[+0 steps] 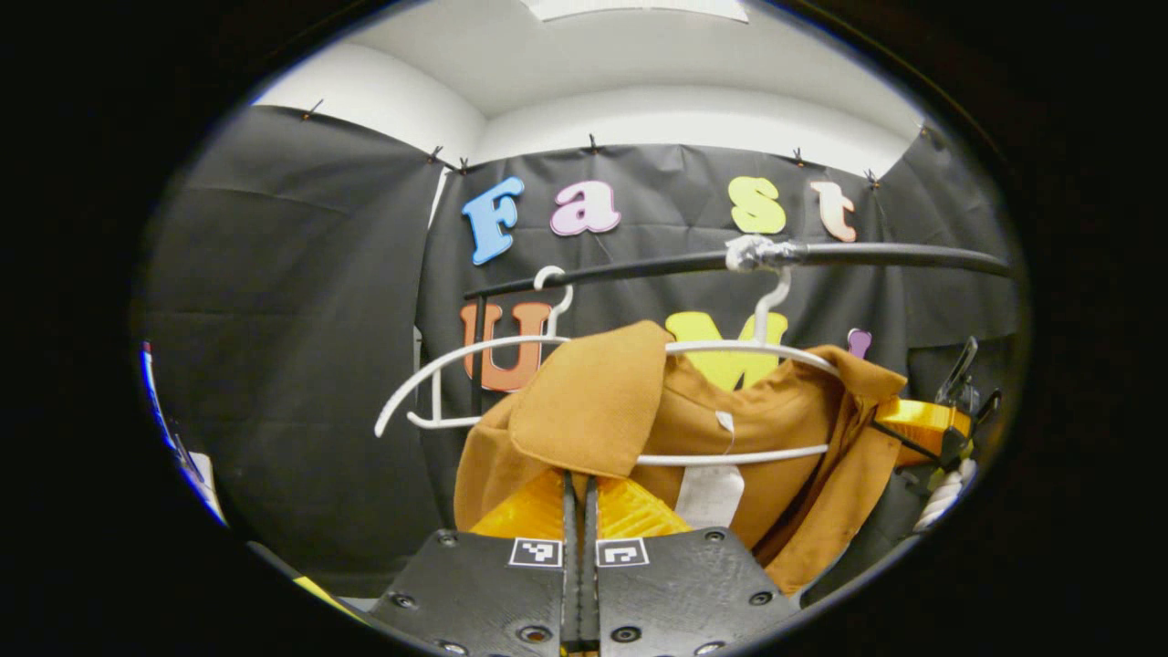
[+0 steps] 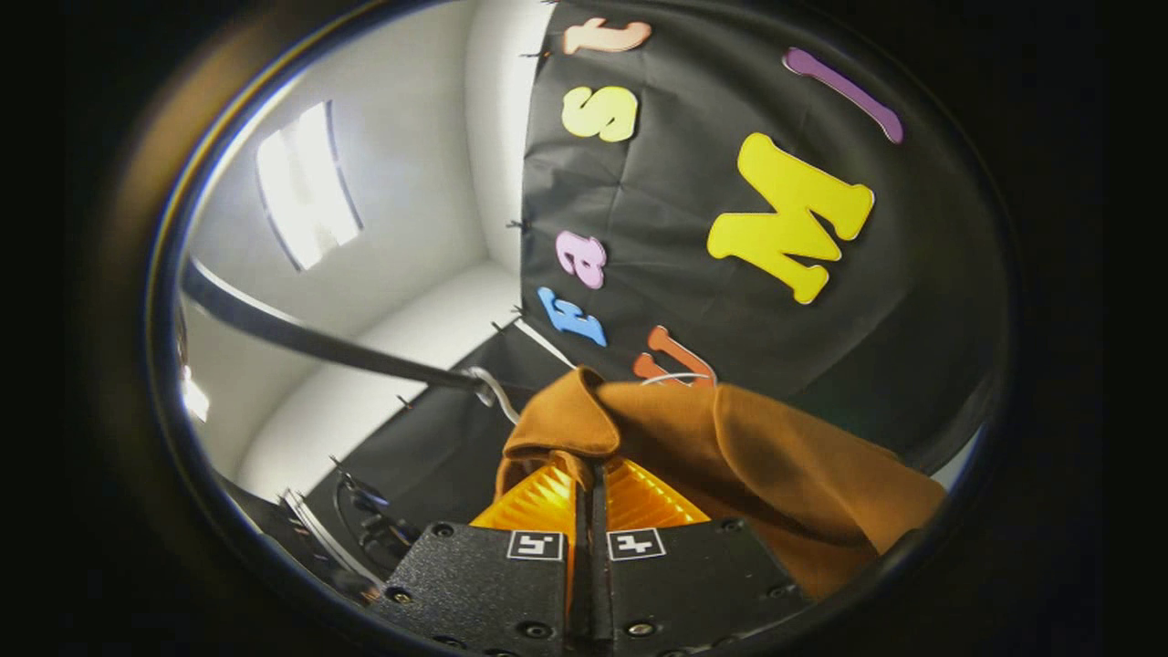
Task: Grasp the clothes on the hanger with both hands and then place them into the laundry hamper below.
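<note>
An empty white hanger [image 1: 429,383] is hooked on the black rail [image 1: 639,265] at the left of the left gripper view, just beside the second white hanger [image 1: 757,351] that carries the brown shirt [image 1: 730,411]. A snag is judged the main risk: if the shirt is pulled sideways rather than lifted clear, its hanger could be dragged along the rail into the empty one, or both could be tipped off their hooks. A one-sided slip is also possible, since only a fold of thin cloth appears to be held at each end.

The left gripper [image 1: 578,497] is seen pressed together on the shirt's left collar or shoulder fold, its yellow fingers nearly touching with cloth draped over their tips. It is held low and aimed upward toward the rail. At the far right of that view the right gripper [image 1: 931,424] is seen at the shirt's other shoulder.

In the right gripper view, the same gripper [image 2: 589,497] is tilted steeply toward the ceiling and clamped on a brown fold, the rest of the shirt [image 2: 785,465] trailing to the right. The hamper cannot be located.
</note>
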Demonstrator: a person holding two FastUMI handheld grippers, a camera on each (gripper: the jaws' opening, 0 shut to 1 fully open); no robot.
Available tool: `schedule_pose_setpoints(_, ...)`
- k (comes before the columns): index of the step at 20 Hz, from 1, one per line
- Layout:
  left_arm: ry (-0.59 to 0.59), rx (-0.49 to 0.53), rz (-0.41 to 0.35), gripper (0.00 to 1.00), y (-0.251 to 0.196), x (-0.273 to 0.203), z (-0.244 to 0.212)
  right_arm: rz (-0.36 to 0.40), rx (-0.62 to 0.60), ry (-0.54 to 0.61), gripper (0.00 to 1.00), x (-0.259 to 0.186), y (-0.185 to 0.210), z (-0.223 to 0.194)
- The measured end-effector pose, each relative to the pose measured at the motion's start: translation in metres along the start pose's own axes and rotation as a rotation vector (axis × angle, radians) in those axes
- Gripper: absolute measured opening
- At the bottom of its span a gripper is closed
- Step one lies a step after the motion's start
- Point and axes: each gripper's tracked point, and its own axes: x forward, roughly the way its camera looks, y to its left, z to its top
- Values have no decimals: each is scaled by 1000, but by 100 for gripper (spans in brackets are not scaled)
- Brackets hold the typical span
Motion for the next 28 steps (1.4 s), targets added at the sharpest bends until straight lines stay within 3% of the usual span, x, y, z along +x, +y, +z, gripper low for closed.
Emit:
schedule_pose_setpoints(5,-29,20,29,0,24,6,23,18,76,-103,5,-3,0,33)
schedule_pose_setpoints(7,-27,24,25,5,29,10,24,-9,59,-119,5,-4,-8,40)
schedule_pose_setpoints(8,-21,31,27,0,34,11,24,-27,39,-128,5,-7,-13,44)
schedule_pose_setpoints(11,29,13,21,0,40,16,13,-55,27,-164,5,-14,-18,58)
schedule_pose_setpoints(14,52,3,26,0,48,20,3,-137,-32,-174,5,-22,-40,64)
schedule_pose_setpoints(15,58,1,26,5,50,21,0,-155,-42,-179,5,-23,-45,67)
schedule_pose_setpoints(16,67,1,24,0,50,23,-4,-182,-50,-182,5,-26,-50,69)
schedule_pose_setpoints(22,107,-14,22,0,52,22,-26,-296,-98,-144,6,-35,-81,55)
schedule_pose_setpoints(26,111,-79,15,0,53,28,-23,-399,-161,-84,6,-39,-104,37)
schedule_pose_setpoints(28,103,-143,7,5,57,36,-12,-450,-203,-41,6,-40,-114,28)
